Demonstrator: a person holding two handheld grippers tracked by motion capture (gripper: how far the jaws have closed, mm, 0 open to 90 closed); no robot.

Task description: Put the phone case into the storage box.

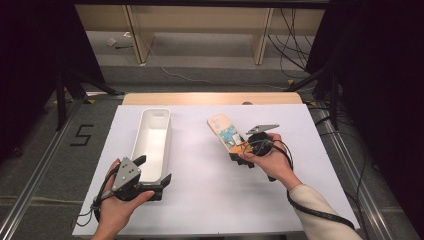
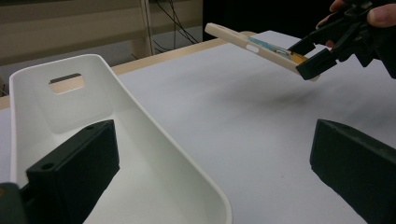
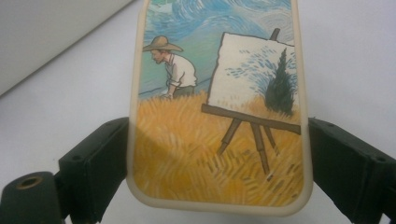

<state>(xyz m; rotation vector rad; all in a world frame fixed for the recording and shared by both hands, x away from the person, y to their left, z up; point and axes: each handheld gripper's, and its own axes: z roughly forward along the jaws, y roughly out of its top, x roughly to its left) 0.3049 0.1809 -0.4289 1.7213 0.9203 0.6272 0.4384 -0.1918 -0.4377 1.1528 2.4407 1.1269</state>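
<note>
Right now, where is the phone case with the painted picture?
The phone case is right of centre in the high view, clamped at its near end in the right hand-held gripper and lifted off the white sheet, right of the white bin.

tools: black jaws, grey three-cornered plates | black cables | right sleeve [image 1: 320, 207]: cream

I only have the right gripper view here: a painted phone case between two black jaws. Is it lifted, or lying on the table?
Observer: Lifted. In the left gripper view the phone case hangs tilted above the table.
Operator: What is the other hand doing?
Observer: The left gripper is open, its jaws astride the near end wall of a white bin.
Operator: Anything in that bin?
Observer: It looks empty.
</note>
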